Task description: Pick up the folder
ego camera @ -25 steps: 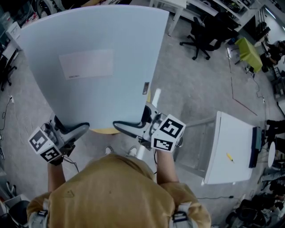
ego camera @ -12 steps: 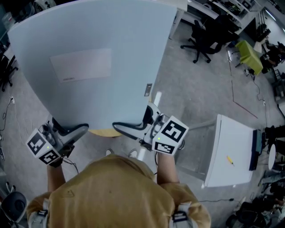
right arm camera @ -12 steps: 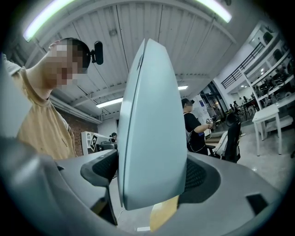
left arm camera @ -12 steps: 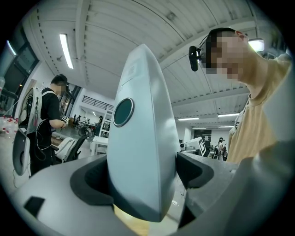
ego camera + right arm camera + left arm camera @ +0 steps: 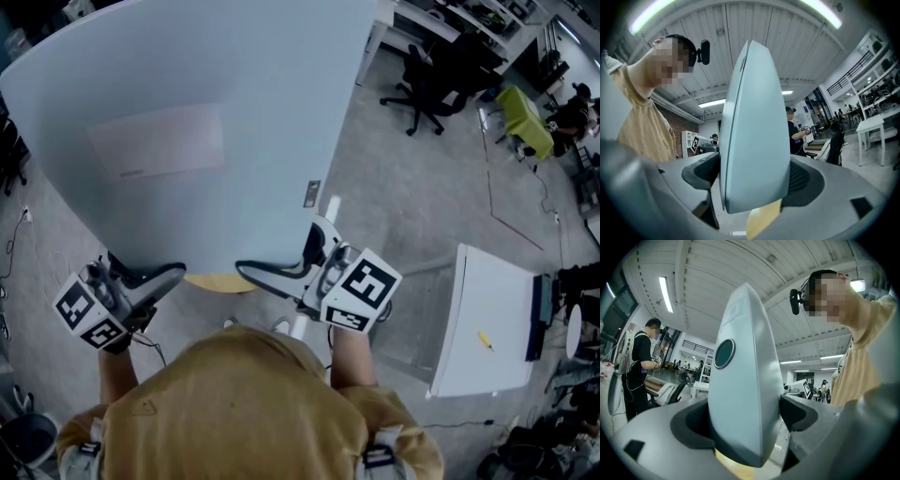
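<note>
The folder (image 5: pixel 216 122) is a large pale blue-grey binder with a blank label, held up flat in front of me and filling the upper left of the head view. My left gripper (image 5: pixel 155 277) is shut on its near left edge, and my right gripper (image 5: pixel 272 270) is shut on its near right edge. In the left gripper view the folder's spine (image 5: pixel 743 380), with a round finger hole, stands upright between the jaws of my left gripper (image 5: pixel 745 420). The right gripper view has the folder (image 5: pixel 754 136) clamped edge-on in my right gripper (image 5: pixel 752 180).
A round tan tabletop (image 5: pixel 220 279) peeks out just below the folder. A white desk (image 5: pixel 487 314) stands at the right, black office chairs (image 5: pixel 431 70) at the upper right. Another person (image 5: pixel 640 364) stands in the background at the left.
The folder has risen toward the head camera and now looks larger, covering more of the view. Both grippers keep their hold on its near edge.
</note>
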